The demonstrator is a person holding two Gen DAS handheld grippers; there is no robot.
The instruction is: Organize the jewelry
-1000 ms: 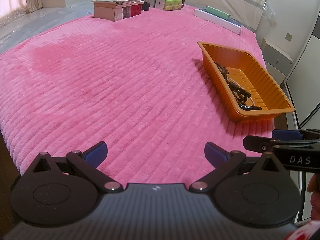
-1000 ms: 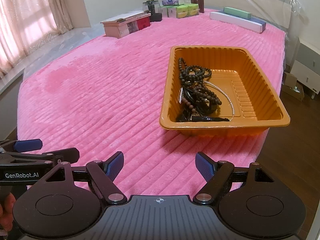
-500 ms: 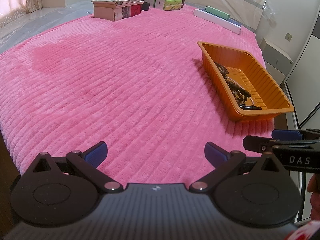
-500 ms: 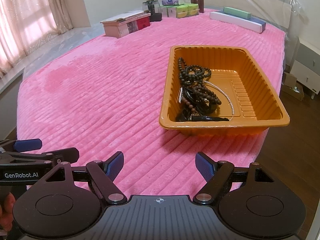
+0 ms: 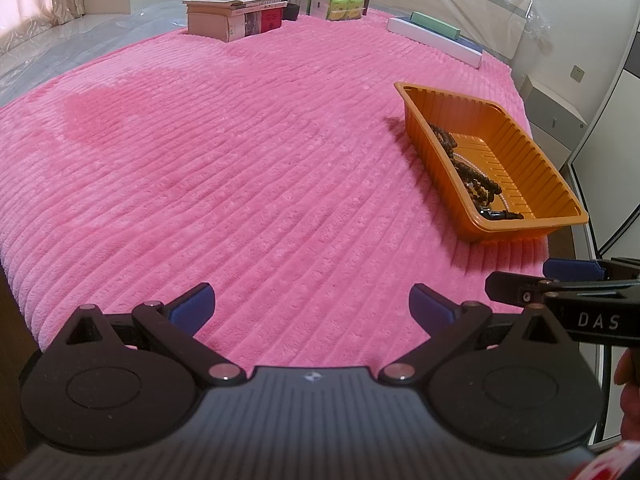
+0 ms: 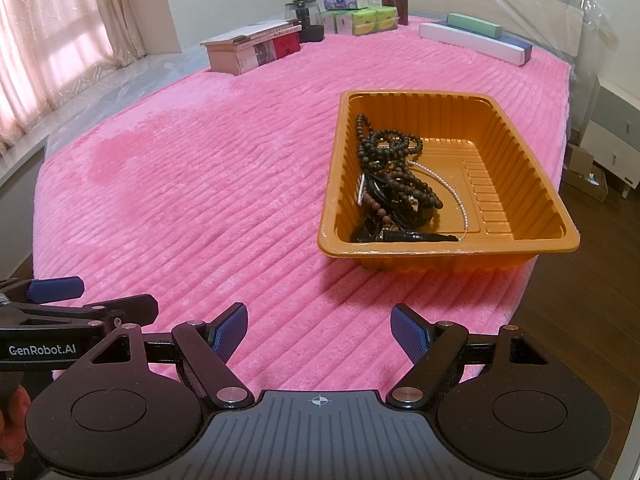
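Note:
An orange plastic tray [image 6: 520, 184] sits on the pink ribbed blanket [image 6: 224, 184] near the bed's right front edge. In it lies a tangle of dark wooden bead strands [image 6: 394, 172], a thin pearl chain [image 6: 452, 192] and a black piece [image 6: 416, 236]. The tray also shows in the left wrist view [image 5: 520, 152] to the right. My right gripper [image 6: 319, 330] is open and empty, in front of the tray. My left gripper [image 5: 311, 307] is open and empty over the blanket's front edge, left of the right gripper [image 5: 560, 276].
At the far end of the bed stand a stack of books and boxes [image 6: 252, 48], tissue packs [image 6: 360, 16], a dark jar [image 6: 308, 20] and long flat boxes [image 6: 476, 38]. The bed's edge drops to a wooden floor [image 6: 592, 280] on the right.

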